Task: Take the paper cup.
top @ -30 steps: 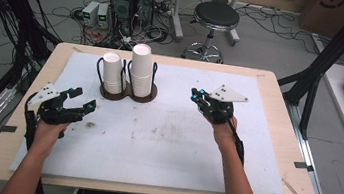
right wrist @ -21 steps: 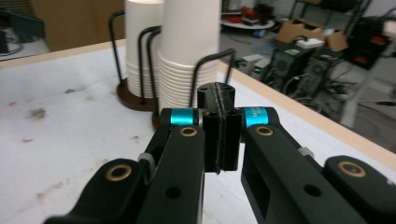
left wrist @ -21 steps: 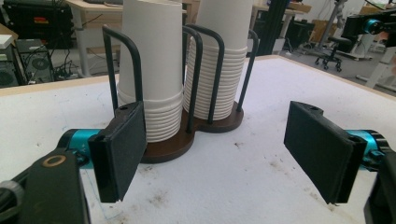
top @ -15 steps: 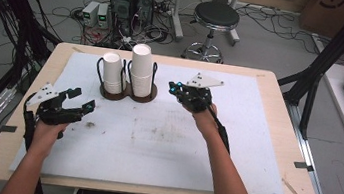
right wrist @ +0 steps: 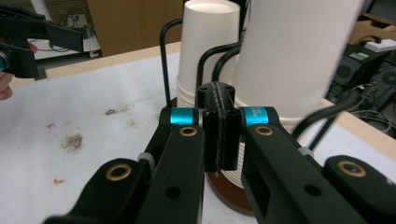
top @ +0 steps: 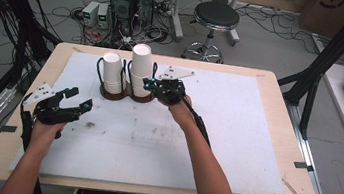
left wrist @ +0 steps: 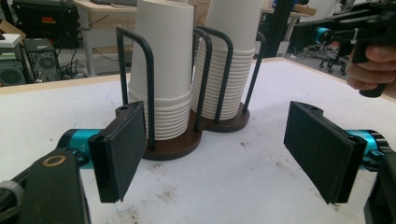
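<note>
Nearing the taller cup stack (top: 141, 70), the right gripper (top: 153, 85) has jaws pressed together, empty; a nudge could tip it. Left gripper (top: 79, 104) stands wide open, holding nothing.

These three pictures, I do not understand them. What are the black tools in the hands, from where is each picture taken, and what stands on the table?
A person sits at a table with a white mat and holds one hand tool in each hand. Each tool is a gripper with two black jaws.

The high view is taken from above the person. There the left gripper is at the left, with its jaws open and nothing between them. The right gripper is next to the cups, with its jaws shut and nothing held.

The other two pictures come from small cameras on the grippers. The left gripper view looks between its two wide pads toward the cups. The right gripper view looks over its closed jaws, very near the cups.

On the table stands a brown cup holder with black wire loops. It holds a shorter stack of white paper cups and a taller stack.
</note>
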Demonstrator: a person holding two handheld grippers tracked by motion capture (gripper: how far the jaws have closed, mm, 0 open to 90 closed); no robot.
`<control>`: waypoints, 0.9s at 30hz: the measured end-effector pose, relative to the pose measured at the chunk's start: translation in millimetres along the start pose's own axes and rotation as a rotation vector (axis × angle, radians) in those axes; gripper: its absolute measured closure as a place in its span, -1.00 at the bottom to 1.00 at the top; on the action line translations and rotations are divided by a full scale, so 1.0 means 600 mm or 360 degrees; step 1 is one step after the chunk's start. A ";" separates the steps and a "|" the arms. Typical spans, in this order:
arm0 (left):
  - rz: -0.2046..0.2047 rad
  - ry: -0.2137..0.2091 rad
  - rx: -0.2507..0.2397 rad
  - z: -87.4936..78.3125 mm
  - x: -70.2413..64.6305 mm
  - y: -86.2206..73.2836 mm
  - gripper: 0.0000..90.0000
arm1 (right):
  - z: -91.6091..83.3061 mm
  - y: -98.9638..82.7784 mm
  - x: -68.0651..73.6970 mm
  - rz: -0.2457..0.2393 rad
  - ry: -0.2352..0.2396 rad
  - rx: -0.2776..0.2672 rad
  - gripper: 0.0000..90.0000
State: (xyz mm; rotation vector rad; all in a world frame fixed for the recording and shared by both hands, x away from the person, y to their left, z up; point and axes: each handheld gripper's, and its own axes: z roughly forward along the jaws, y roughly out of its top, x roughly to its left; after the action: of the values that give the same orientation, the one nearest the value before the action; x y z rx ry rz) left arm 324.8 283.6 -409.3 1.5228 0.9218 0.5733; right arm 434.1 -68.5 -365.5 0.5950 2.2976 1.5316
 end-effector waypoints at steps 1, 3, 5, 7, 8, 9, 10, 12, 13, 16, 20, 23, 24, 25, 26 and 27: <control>0.0000 0.0000 0.0000 0.000 0.000 0.000 -0.53 | 0.000 0.000 0.000 0.0000 0.0000 0.0000 1.00; -0.0001 0.0005 0.0005 -0.001 0.002 -0.001 -0.53 | 0.017 -0.004 0.004 -0.0004 0.0025 0.0015 1.00; -0.0002 0.0007 0.0007 -0.001 0.002 -0.001 -0.53 | 0.021 -0.005 0.006 -0.0001 0.0030 0.0020 1.00; -0.0003 0.0008 0.0007 0.000 0.002 -0.001 -0.53 | 0.034 -0.009 0.011 0.0007 0.0050 0.0019 1.00; -0.0004 0.0008 0.0007 0.000 0.002 -0.001 -0.53 | 0.038 -0.009 0.012 0.0017 0.0050 0.0017 1.00; -0.0001 0.0009 0.0008 0.001 0.002 -0.001 -0.53 | 0.042 -0.008 0.013 0.0016 0.0055 0.0007 1.00; -0.0001 0.0010 0.0008 0.000 0.003 -0.001 -0.53 | 0.046 -0.008 0.015 0.0021 0.0056 0.0002 1.00; 0.0004 0.0010 0.0010 0.000 0.004 -0.001 -0.53 | 0.054 -0.007 0.019 0.0024 0.0069 -0.0003 1.00; 0.0002 0.0014 0.0010 0.000 0.004 -0.001 -0.53 | 0.058 -0.007 0.020 0.0023 0.0070 -0.0005 1.00; -0.0003 0.0021 0.0007 -0.001 0.006 -0.001 -0.53 | 0.070 -0.007 0.024 0.0042 0.0097 -0.0008 1.00; -0.0005 0.0037 -0.0003 -0.005 0.010 0.001 -0.53 | 0.085 -0.002 0.032 0.0045 0.0118 -0.0013 1.00; -0.0012 0.0050 -0.0010 -0.009 0.013 0.002 -0.53 | 0.091 -0.002 0.033 0.0048 0.0119 -0.0005 1.00; -0.0014 0.0054 -0.0014 -0.011 0.014 0.002 -0.53 | 0.098 -0.003 0.033 0.0056 0.0123 0.0000 1.00; -0.0015 0.0057 -0.0016 -0.012 0.016 0.002 -0.53 | 0.102 -0.005 0.034 0.0062 0.0122 0.0002 1.00; -0.0018 0.0061 -0.0021 -0.013 0.017 0.002 -0.53 | 0.105 -0.006 0.035 0.0069 0.0126 0.0006 1.00; -0.0020 0.0062 -0.0022 -0.014 0.018 0.002 -0.53 | 0.108 -0.008 0.036 0.0074 0.0130 0.0007 1.00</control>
State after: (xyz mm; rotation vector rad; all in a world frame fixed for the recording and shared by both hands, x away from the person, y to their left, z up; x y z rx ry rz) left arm 324.6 297.0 -408.0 1.4969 0.9545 0.6013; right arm 445.6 -7.7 -395.1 0.6019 2.3636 1.6004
